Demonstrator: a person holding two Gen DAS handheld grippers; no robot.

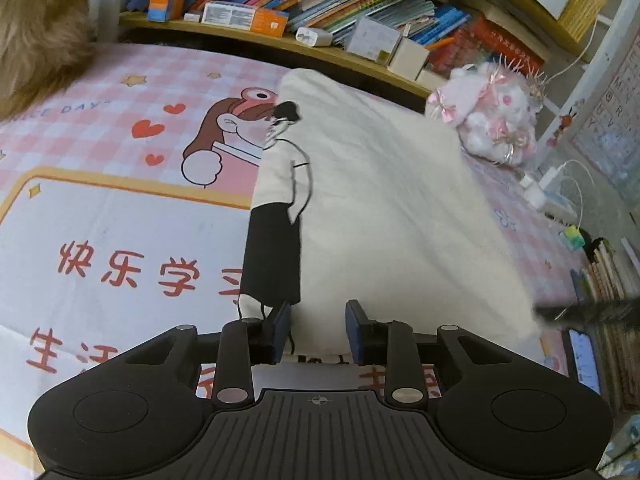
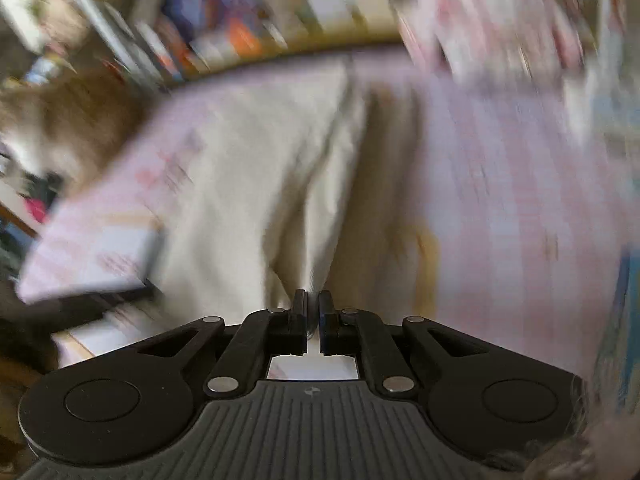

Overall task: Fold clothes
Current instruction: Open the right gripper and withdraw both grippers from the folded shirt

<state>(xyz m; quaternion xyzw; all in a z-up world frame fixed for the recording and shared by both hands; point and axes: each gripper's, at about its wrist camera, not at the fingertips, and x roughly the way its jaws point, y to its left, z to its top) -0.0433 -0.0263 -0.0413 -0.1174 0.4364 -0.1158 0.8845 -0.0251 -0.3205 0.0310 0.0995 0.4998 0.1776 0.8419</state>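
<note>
A cream T-shirt (image 1: 384, 200) with a black-and-white cartoon figure print lies on the pink checked sheet (image 1: 120, 208). Its right part is folded over, showing plain cream fabric. My left gripper (image 1: 319, 322) stands open just over the shirt's near hem, with cloth lying between its blue pads but not pinched. The right wrist view is heavily blurred by motion. There my right gripper (image 2: 313, 308) is shut on a pinch of the cream shirt (image 2: 260, 184), and the fabric rises in a ridge from its fingertips. The right gripper's blurred dark tip (image 1: 560, 314) shows at the shirt's right edge.
A wooden shelf (image 1: 280, 42) crammed with books and boxes runs along the bed's far side. A pink plush toy (image 1: 492, 116) sits at the far right corner, with chargers and cables (image 1: 552, 188) beside it. A brown furry thing (image 1: 40, 32) fills the upper left. A phone (image 1: 586, 360) lies at the right.
</note>
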